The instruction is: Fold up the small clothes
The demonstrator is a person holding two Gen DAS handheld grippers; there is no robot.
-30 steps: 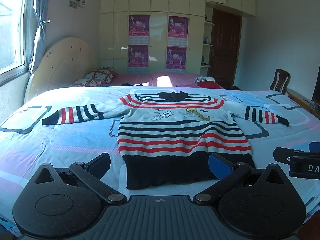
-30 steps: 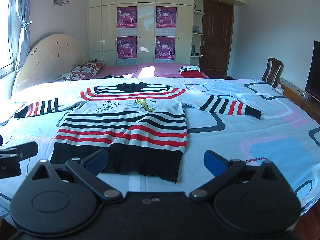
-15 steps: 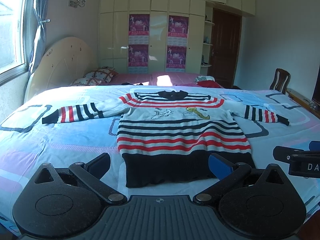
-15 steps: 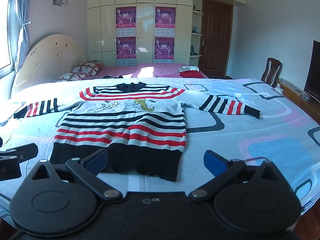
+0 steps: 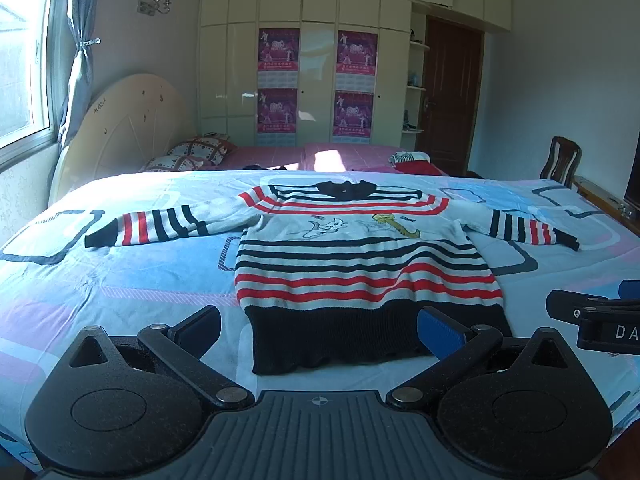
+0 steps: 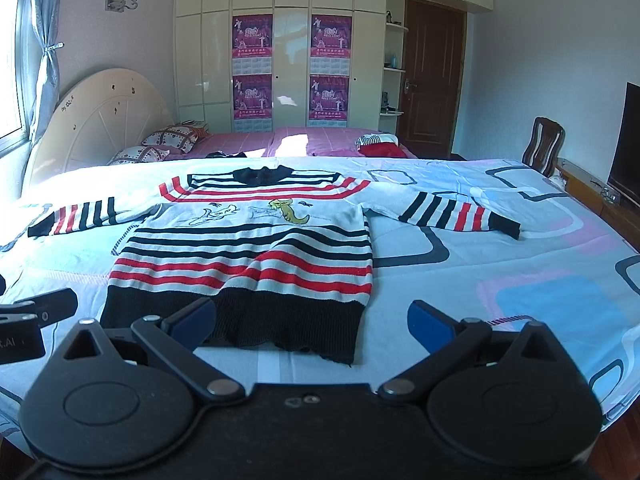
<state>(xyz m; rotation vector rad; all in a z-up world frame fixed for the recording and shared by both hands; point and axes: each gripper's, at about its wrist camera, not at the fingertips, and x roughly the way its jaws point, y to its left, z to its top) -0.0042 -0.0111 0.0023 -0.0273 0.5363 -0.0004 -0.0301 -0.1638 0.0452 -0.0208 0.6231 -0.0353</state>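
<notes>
A small striped sweater in white, black and red lies flat and face up on the bed, both sleeves spread out; it also shows in the right wrist view. Its black hem is nearest me. My left gripper is open and empty just in front of the hem. My right gripper is open and empty by the hem's right corner. Each gripper shows at the edge of the other's view.
The bed cover is pale blue with pink and grey shapes. Pillows and a headboard stand at the far left. A second pile of clothes lies at the far end. A chair stands at the right.
Both views have shifted very slightly; the sweater sits a touch lower in frame. Both grippers stay open and empty.
</notes>
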